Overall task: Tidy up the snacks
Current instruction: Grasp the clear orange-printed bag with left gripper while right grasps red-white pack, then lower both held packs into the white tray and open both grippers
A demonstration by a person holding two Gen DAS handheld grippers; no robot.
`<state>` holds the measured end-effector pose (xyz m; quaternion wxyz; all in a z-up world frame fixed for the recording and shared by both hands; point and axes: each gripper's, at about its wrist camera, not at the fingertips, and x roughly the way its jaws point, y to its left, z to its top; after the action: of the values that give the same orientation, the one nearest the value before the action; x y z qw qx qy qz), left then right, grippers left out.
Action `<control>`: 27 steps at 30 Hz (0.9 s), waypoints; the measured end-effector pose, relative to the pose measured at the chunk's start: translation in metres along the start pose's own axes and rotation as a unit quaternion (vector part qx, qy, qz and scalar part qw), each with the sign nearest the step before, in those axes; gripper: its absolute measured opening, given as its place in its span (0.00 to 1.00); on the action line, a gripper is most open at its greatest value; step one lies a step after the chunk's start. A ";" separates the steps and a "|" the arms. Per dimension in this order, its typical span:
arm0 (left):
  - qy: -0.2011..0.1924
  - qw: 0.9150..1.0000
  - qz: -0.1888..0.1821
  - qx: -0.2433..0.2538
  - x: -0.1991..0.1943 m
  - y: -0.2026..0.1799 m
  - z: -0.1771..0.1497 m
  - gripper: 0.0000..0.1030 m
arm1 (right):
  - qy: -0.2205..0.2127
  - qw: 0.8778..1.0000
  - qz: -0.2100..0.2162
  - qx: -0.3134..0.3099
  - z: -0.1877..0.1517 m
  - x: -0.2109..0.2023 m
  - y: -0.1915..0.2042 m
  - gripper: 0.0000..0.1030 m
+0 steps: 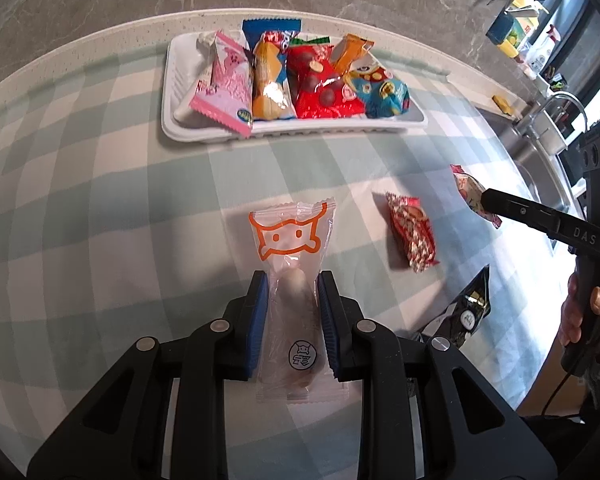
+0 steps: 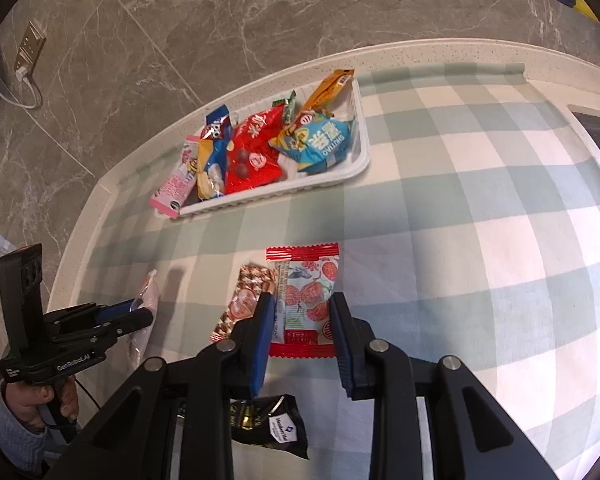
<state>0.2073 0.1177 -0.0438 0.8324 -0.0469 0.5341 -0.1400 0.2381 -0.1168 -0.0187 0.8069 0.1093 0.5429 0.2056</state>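
My left claw [image 1: 292, 280] is pinching one clear packet [image 1: 289, 280] printed with an orange cat-like face, its long axis running straight away from me. My right claw [image 2: 303, 304] is spreading around one strawberry-printed packet [image 2: 308, 300], lying lengthwise too, pads not quite touching. Beside it are lying one red-patterned packet [image 2: 241, 304] and one black packet [image 2: 269, 424] on the checked surface [image 2: 480, 240]. Farther off, the white tray [image 2: 362, 160] is holding several snacks, one blue bag [image 2: 320, 146] reading "SHUTIAO".

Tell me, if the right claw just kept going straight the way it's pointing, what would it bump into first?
Probably nothing soon. The right claw already straddles the strawberry-print packet; beyond it lies bare checked cloth. The white tray of snacks sits farther ahead and slightly left, so it might be met next, though depth is unclear.
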 end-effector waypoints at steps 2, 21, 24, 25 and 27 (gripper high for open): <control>-0.002 1.000 -0.002 0.000 -0.002 0.001 0.004 0.23 | -0.002 1.000 0.003 0.000 0.003 -0.001 0.001 0.30; -0.031 0.999 -0.026 -0.001 -0.008 0.005 0.076 0.23 | -0.018 0.999 0.036 -0.002 0.049 0.002 0.014 0.30; -0.035 0.999 -0.032 -0.004 -0.007 0.008 0.091 0.23 | -0.020 0.999 0.039 -0.002 0.060 0.006 0.015 0.30; -0.036 0.999 -0.032 -0.003 -0.007 0.008 0.095 0.23 | -0.020 0.999 0.041 -0.001 0.064 0.007 0.015 0.30; -0.040 0.999 -0.030 -0.001 -0.006 0.010 0.106 0.23 | -0.021 0.999 0.045 0.001 0.071 0.010 0.015 0.30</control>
<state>0.3022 0.1212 0.0042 0.8486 -0.0690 0.4988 -0.1623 0.3033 -0.0955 0.0061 0.8082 0.1384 0.5204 0.2384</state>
